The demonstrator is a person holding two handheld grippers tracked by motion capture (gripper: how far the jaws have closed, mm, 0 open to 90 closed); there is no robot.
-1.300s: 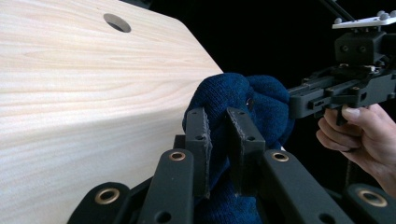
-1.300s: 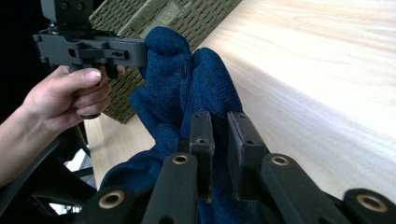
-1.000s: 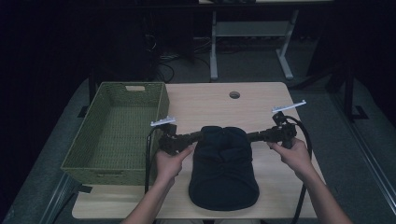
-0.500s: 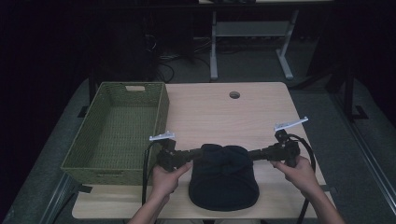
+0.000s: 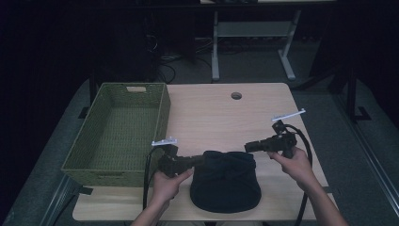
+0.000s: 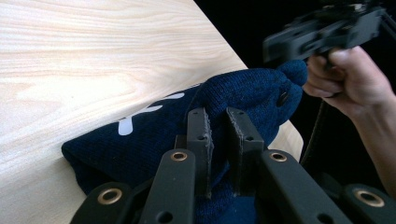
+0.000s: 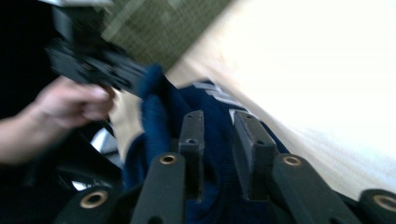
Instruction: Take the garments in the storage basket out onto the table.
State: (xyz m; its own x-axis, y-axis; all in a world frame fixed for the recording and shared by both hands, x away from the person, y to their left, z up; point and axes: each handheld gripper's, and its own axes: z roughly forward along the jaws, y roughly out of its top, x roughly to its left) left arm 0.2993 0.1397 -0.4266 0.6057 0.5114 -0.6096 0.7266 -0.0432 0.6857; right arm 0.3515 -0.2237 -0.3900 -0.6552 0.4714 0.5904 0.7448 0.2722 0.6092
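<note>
1. So, the dark navy knitted garment with white lettering point(image 5: 226, 181) lies bunched on the light wooden table point(image 5: 221, 117), right at the near edge, a bit right of the middle. In the high view it reads as a rounded dark lump; the left gripper view shows the knit and a small dark button or rivet on it.
2. The left gripper point(image 5: 200, 161) comes in level from the garment's left side. Its jaws are clenched on a fold of the navy fabric at the upper left of the bundle, which the left gripper view point(image 6: 218, 135) shows, with cloth pinched in the narrow gap between the pads.
3. The right gripper point(image 5: 249, 147) sits at the garment's upper right corner, pointing left toward it. Its jaws have just been opening. In the right gripper view point(image 7: 219, 140) navy cloth lies between the two pads, but that picture is blurry and I honestly cannot tell whether the pads are pressing on it.
4. The person's left hand point(image 5: 167, 183) and right hand point(image 5: 294, 162) come in from the near edge, a black cable trailing off each tool.
5. Further out, an olive green woven rectangular basket point(image 5: 84, 162) stands along the table's left edge, just beside the left gripper.
6. A small round grommet hole point(image 5: 236, 95) sits near the far edge, well apart from everything.
</note>
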